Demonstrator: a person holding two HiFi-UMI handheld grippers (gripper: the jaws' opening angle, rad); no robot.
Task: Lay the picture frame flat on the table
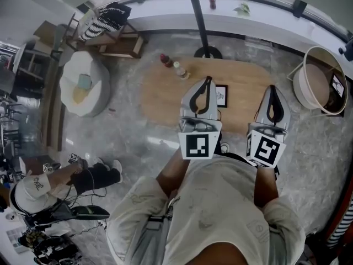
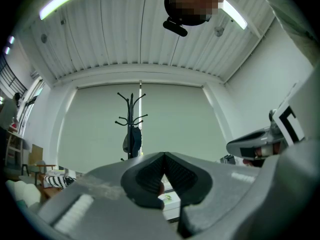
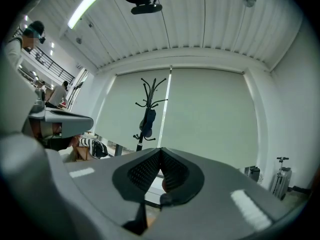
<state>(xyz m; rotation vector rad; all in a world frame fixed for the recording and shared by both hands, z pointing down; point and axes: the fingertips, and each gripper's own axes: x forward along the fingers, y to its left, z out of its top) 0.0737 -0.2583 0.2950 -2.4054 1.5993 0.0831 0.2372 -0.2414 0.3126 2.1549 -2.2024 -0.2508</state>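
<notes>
Right now both grippers are being held out at chest height over the near rim of the table [image 1: 160,101]. The left gripper [image 1: 207,80] is showing its jaws pressed together with nothing between them. The right gripper [image 1: 272,88] is likewise closed and empty.

Just past the left tip, the frame [image 1: 222,96] is sitting on the wood, well in from every edge, with its near side partly hidden by that gripper. Its face is showing to the head view, but that view is not settling whether it is lying on its back or leaning on a stand. So the scene is fitting both a propped frame waiting to go down and one already down with the tools drawn back.

Should it be standing, doing this well is likely meaning spread jaws before contact, a pinch on the top rail, and a slow tilt backward so the glass is not slapping down.

Bare wood is lying to the right of the frame and behind it, giving room. Two bottles [image 1: 180,69] are standing farther off to the left, apart from it. The coat stand [image 1: 197,21] is rising just beyond the far edge.
</notes>
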